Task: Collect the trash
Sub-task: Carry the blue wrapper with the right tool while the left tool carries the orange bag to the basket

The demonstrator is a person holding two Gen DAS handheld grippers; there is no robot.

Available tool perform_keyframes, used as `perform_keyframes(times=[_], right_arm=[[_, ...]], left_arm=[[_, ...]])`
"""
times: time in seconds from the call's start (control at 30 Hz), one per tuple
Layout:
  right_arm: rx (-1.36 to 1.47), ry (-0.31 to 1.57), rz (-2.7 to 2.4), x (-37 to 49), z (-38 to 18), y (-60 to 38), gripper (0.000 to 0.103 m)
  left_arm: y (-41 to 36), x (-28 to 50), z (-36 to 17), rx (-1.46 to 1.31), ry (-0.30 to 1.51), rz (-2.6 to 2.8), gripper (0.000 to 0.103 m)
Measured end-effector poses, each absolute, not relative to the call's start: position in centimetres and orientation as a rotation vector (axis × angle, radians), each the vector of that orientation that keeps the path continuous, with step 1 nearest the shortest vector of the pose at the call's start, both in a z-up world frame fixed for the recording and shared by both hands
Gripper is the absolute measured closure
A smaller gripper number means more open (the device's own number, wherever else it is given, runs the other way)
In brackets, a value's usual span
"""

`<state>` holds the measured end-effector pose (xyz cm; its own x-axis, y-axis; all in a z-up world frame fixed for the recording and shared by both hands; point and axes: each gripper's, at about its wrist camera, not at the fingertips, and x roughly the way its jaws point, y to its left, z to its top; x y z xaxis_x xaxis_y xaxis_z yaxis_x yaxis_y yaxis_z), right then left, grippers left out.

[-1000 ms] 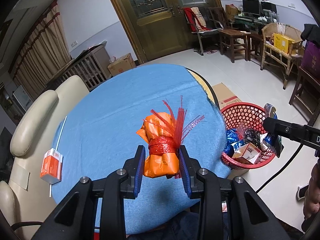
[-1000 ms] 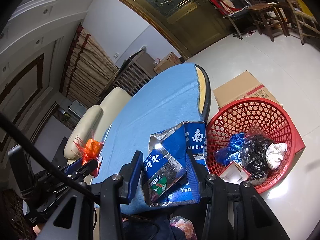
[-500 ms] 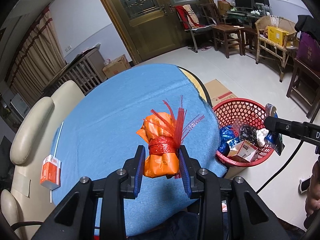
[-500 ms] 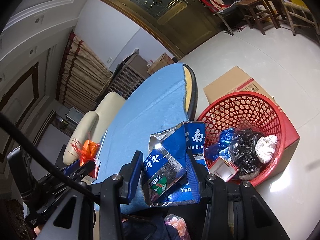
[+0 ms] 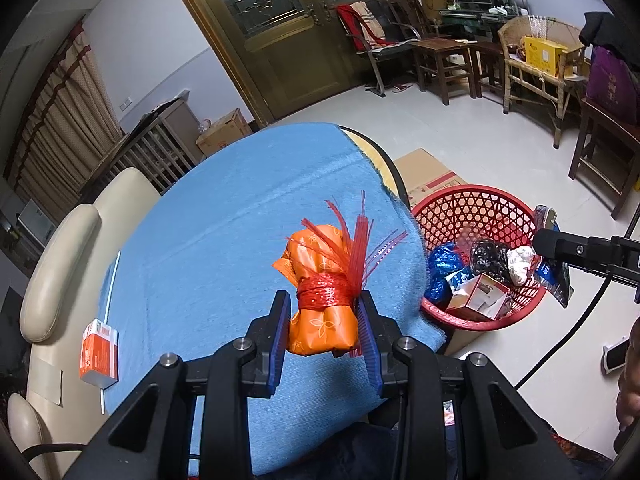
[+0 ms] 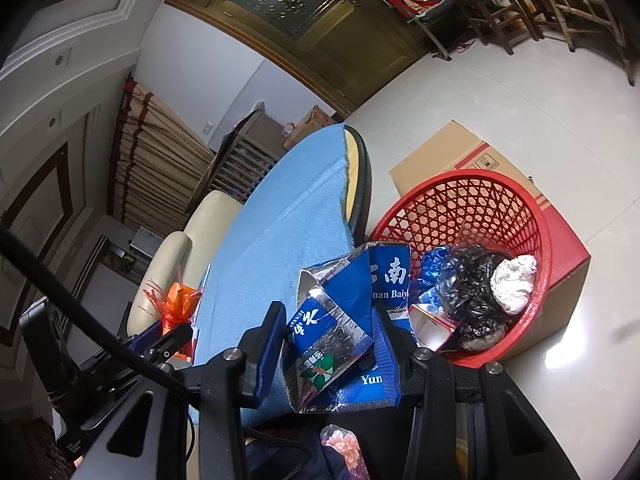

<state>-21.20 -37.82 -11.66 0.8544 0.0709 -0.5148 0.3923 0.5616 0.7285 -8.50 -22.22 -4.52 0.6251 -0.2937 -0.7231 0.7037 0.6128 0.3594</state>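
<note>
— Room, item one: tiled floor, brown double door, round table under a blue cloth (image 5: 224, 240). What do the left fingers hold?

— Left gripper (image 5: 323, 326): both blue pads pressed on the lower half of an orange wrapped bundle (image 5: 320, 312). The bundle is bound at its waist with red net, and the net's frayed ends fan upward. Its long axis stands roughly upright, in line with the fingers, and it hangs above the cloth, near the table's edge.

— And the right?

— Right gripper (image 6: 332, 344): pinching a torn blue and silver foil pack (image 6: 340, 328), crumpled, with its open mouth uppermost. It is held off the table's edge, at the rim of the basket.

— Where does the receptacle lie from each?

— Red lattice basket (image 5: 516, 316): on the floor beside the table, propped against a cardboard box (image 6: 460, 148). From the left fingers it lies to the right and below, past the cloth's hem. From the right fingers it lies straight ahead and slightly right, its rim just beyond the foil pack. It already holds blue foil, a black bag, a white wad and a small carton.

— Which hand is nearer?

— The right, plainly; in the left view its finger shows against the basket's near rim. By my judgement its pack goes in first, with a short forward reach and a release. The left bundle needs a longer sweep rightward and down over the table edge.

— Anything left on the table?

— One small orange and white box (image 5: 99, 356) at the far left edge, well apart from both grippers. It looks like the next piece to collect.
</note>
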Motion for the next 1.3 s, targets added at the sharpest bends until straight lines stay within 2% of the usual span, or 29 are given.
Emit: perform_keyframes(times=[1.3], right_arm=[[1.128,0.526,-0.262,-25.5,-15.7,-41.4,0.058]], left_arm=[[-28.2,-10.9,-8.4,0.834,0.677,-0.716,0.067]])
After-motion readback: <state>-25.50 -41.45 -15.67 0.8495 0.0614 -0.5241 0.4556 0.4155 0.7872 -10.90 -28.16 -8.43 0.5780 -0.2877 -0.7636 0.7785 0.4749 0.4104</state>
